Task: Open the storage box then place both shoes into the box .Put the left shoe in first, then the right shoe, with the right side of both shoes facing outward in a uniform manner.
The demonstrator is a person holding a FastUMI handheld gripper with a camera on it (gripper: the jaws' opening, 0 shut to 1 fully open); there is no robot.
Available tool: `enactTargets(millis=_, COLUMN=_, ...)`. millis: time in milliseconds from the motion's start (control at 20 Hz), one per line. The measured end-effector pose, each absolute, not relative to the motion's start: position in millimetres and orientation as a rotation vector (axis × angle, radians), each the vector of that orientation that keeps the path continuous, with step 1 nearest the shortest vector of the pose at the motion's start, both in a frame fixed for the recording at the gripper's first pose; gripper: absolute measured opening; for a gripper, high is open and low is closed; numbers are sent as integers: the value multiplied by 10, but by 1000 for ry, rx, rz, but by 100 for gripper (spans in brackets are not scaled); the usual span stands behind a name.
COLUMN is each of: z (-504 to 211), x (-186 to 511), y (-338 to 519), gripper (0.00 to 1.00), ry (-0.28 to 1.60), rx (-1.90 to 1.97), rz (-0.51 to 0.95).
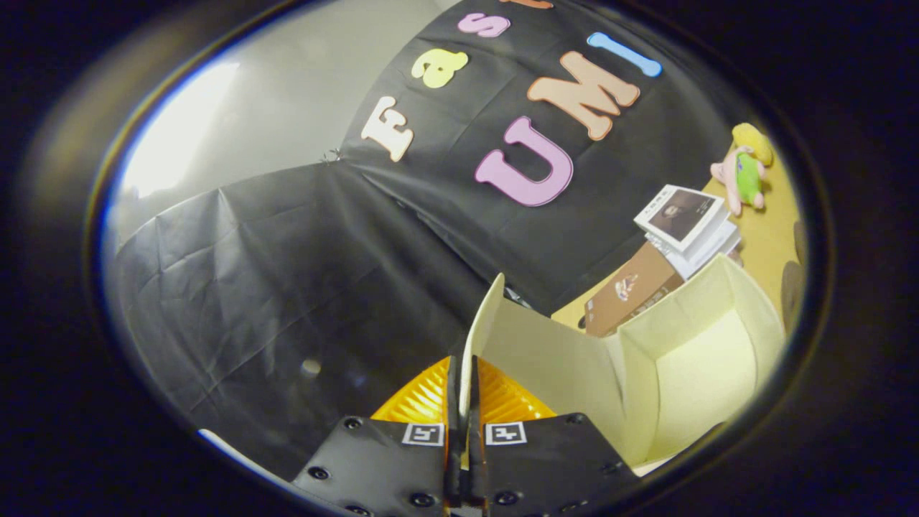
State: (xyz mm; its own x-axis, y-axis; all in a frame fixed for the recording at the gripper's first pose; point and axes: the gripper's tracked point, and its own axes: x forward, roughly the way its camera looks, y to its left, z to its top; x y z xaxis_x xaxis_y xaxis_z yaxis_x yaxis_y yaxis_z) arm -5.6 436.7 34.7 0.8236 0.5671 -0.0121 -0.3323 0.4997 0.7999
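Background: black cloth wall (287,273).
Gripper (464,402): both fingers are pressed on the lid (479,323).
Storage box (703,366): opened, interior is seen.

The gripper (463,402) has its fingers pinched on the thin lid flap (479,323) of the pale cardboard storage box (689,359) — the box's open inside lies right of the fingers. Beyond it a brown carton (628,287) carries stacked booklets (686,219); a soft plush toy (743,172) sits farther back on the tan tabletop (772,244).
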Motion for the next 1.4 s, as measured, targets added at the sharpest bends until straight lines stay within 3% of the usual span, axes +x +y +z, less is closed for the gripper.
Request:
enactTargets(millis=100, z=296, x=-70, y=4554, gripper=12, ry=303, rx=913, rz=559)
enactTargets(millis=350, z=-72, x=-250, y=5142, gripper=31, ry=402, rx=839, rz=637)
enactTargets(millis=500, z=-457, x=-370, y=5262, gripper=51, ry=491, rx=692, rz=655)
enactTargets(millis=850, z=-501, x=-294, y=4942, gripper=99, ry=463, rx=548, rz=627)
enactTargets(millis=1400, z=-278, x=329, y=3171, gripper=99, ry=430, rx=214, rz=278)
